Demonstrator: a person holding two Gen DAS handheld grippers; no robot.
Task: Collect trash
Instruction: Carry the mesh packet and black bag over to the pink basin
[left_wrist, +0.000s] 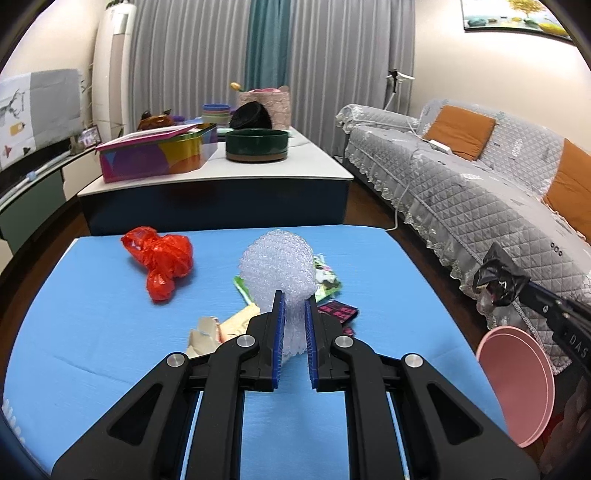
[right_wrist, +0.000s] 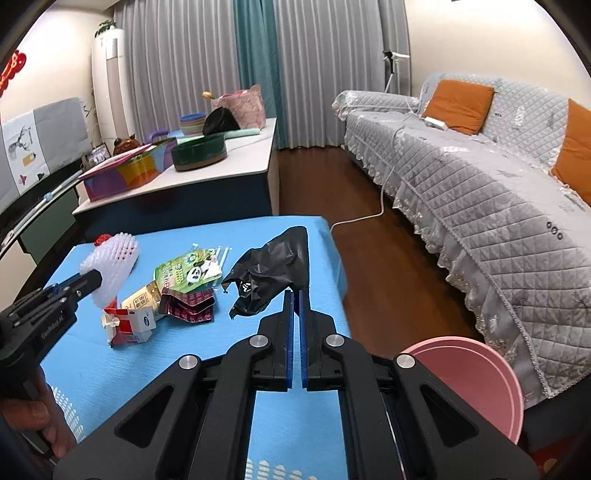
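My left gripper (left_wrist: 294, 301) is shut on a roll of clear bubble wrap (left_wrist: 279, 271), held up over the blue table (left_wrist: 92, 314); the same roll (right_wrist: 110, 267) shows at the left in the right wrist view. My right gripper (right_wrist: 295, 295) is shut on a crumpled black plastic bag (right_wrist: 271, 275), lifted above the table's right side; that bag (left_wrist: 498, 280) shows at the right in the left wrist view. On the table lie a red plastic bag (left_wrist: 160, 262), a green panda wrapper (right_wrist: 188, 273), a dark red wrapper (right_wrist: 188, 304) and a torn carton (right_wrist: 129, 326).
A pink bin (right_wrist: 476, 380) stands on the floor by the table's right edge, also seen as the pink bin (left_wrist: 517, 384). A grey-covered sofa (right_wrist: 480, 192) runs along the right. A white table (left_wrist: 221, 170) with boxes and bowls stands behind. A hand (right_wrist: 33, 417) holds the left gripper.
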